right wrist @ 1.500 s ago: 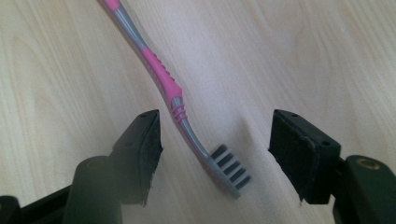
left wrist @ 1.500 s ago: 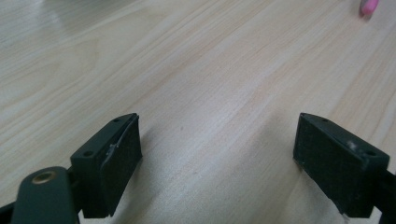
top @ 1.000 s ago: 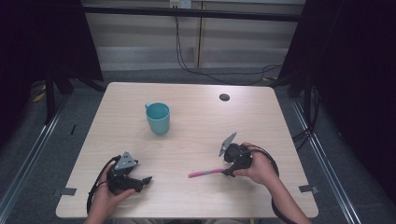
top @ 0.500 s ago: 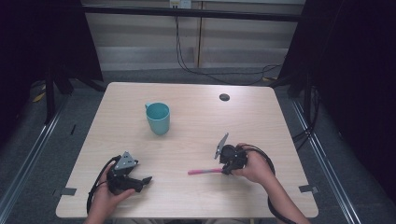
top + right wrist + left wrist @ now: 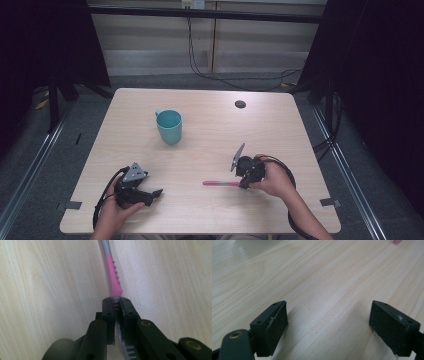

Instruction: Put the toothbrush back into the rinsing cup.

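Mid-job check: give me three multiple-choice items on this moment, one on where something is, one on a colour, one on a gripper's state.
1. Where does the cup stand?
A. left of the table's middle, farther from the person than both grippers
B. at the near right corner
C. between the left gripper's fingers

2. What colour is the cup?
A. red
B. teal
C. white

3. How is the right gripper?
A. wide open over bare wood
B. shut on the cup
C. shut on the pink toothbrush

Answers: 1 A, the high view shows it there; 2 B, its wall is teal; 3 C, the right gripper view shows the handle pinched.
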The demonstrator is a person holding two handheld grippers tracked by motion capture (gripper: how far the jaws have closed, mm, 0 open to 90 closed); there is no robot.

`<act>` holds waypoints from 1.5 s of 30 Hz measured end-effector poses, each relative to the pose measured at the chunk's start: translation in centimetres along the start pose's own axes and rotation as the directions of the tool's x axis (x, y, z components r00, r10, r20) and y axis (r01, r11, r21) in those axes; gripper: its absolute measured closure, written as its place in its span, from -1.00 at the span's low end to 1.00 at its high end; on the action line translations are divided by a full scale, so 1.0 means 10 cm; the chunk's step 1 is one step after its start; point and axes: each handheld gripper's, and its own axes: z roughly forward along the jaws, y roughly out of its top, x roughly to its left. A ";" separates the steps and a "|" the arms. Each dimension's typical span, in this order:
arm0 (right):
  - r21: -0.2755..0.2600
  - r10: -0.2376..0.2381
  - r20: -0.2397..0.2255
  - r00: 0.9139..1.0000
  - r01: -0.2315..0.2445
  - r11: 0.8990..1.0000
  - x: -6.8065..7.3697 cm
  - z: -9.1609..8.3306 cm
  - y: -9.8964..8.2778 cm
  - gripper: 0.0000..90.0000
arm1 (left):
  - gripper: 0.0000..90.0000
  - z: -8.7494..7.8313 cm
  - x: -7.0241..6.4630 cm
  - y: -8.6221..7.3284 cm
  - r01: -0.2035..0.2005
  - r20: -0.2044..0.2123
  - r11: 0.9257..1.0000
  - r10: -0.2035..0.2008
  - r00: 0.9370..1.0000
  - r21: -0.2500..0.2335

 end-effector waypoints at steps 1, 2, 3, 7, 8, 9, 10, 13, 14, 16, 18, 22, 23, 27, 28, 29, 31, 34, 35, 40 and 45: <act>-0.006 0.012 0.001 1.000 -0.012 1.000 -0.01 -0.01 -0.02 0.87 | -0.67 0.00 0.00 0.00 0.004 0.002 1.000 -0.004 1.000 0.000; -0.013 0.016 0.005 1.000 -0.016 1.000 -0.02 -0.02 -0.03 0.87 | -0.67 0.00 0.00 0.00 0.000 -0.001 1.000 0.000 1.000 0.001; -0.020 0.017 0.007 1.000 -0.017 1.000 -0.02 -0.03 -0.05 0.87 | -0.67 0.00 0.00 0.00 -0.006 -0.003 1.000 0.006 1.000 0.001; -0.019 0.026 0.007 1.000 -0.026 0.999 -0.02 -0.09 -0.06 0.87 | -0.67 0.00 0.00 0.00 -0.008 -0.004 1.000 0.008 1.000 0.001; -0.023 0.033 0.014 0.999 -0.032 0.999 -0.02 -0.11 -0.06 0.87 | -0.67 0.00 0.00 0.00 -0.007 -0.004 1.000 0.007 1.000 0.001; -0.026 0.029 0.011 1.000 -0.029 0.999 -0.03 -0.12 -0.06 0.87 | -0.67 0.00 0.00 0.00 -0.007 -0.004 1.000 0.007 1.000 0.001; -0.020 0.032 0.008 0.999 -0.032 0.999 -0.03 -0.13 -0.05 0.87 | -0.67 0.00 0.00 0.00 -0.008 -0.005 1.000 0.008 1.000 0.000; -0.026 0.035 0.013 0.999 -0.035 0.999 -0.03 -0.18 -0.03 0.87 | -0.66 0.00 0.00 0.00 0.000 -0.003 1.000 0.000 1.000 -0.001; -0.029 0.029 0.018 0.999 -0.029 0.999 -0.04 -0.19 -0.03 0.87 | -0.66 0.00 0.00 0.01 -0.007 -0.009 1.000 0.007 1.000 0.004; -0.029 0.034 0.016 0.999 -0.034 0.999 -0.04 -0.21 -0.01 0.87 | -0.66 0.00 0.01 0.02 -0.009 -0.007 1.000 0.009 1.000 0.011; -0.032 0.033 0.022 0.999 -0.032 0.999 -0.06 -0.22 0.00 0.87 | -0.65 0.00 0.01 0.04 -0.009 -0.008 1.000 0.009 1.000 0.029; -0.032 0.035 0.028 0.999 -0.034 0.999 -0.07 -0.27 0.03 0.87 | -0.65 0.01 0.01 0.10 -0.012 -0.010 0.998 0.012 1.000 0.067; -0.033 0.031 0.031 0.999 -0.030 0.999 -0.08 -0.27 0.04 0.87 | -0.65 0.01 0.01 0.12 -0.017 -0.010 0.997 0.018 1.000 0.077; -0.034 0.027 0.037 0.999 -0.026 0.999 -0.08 -0.30 0.06 0.87 | -0.63 0.01 -0.04 0.22 -0.070 -0.018 0.990 0.072 0.997 0.120; -0.031 0.028 0.035 0.999 -0.027 0.999 -0.08 -0.30 0.06 0.87 | -0.63 0.01 -0.05 0.26 -0.084 -0.016 0.989 0.087 0.996 0.124; -0.031 0.032 0.040 0.999 -0.031 0.999 -0.08 -0.31 0.07 0.87 | -0.63 0.01 -0.07 0.29 -0.100 -0.015 0.986 0.103 0.995 0.131; -0.029 0.031 0.040 0.999 -0.030 0.999 -0.07 -0.32 0.08 0.87 | -0.61 0.02 -0.11 0.37 -0.121 -0.008 0.983 0.123 0.992 0.140; -0.023 0.023 0.046 0.999 -0.022 0.999 -0.06 -0.33 0.11 0.87 | -0.59 0.04 -0.16 0.48 -0.161 0.002 0.973 0.163 0.987 0.164; -0.028 0.018 0.048 0.999 -0.017 0.999 -0.07 -0.34 0.12 0.87 | -0.57 0.06 -0.19 0.52 -0.162 0.005 0.973 0.163 0.987 0.162; -0.044 0.021 0.046 0.999 -0.019 0.999 -0.06 -0.36 0.14 0.87 | -0.52 0.11 -0.30 0.73 -0.225 0.038 0.951 0.222 0.974 0.213; -0.040 0.017 0.044 0.999 -0.015 0.999 -0.05 -0.38 0.17 0.87 | -0.46 0.15 -0.37 0.90 -0.266 0.051 0.940 0.261 0.964 0.215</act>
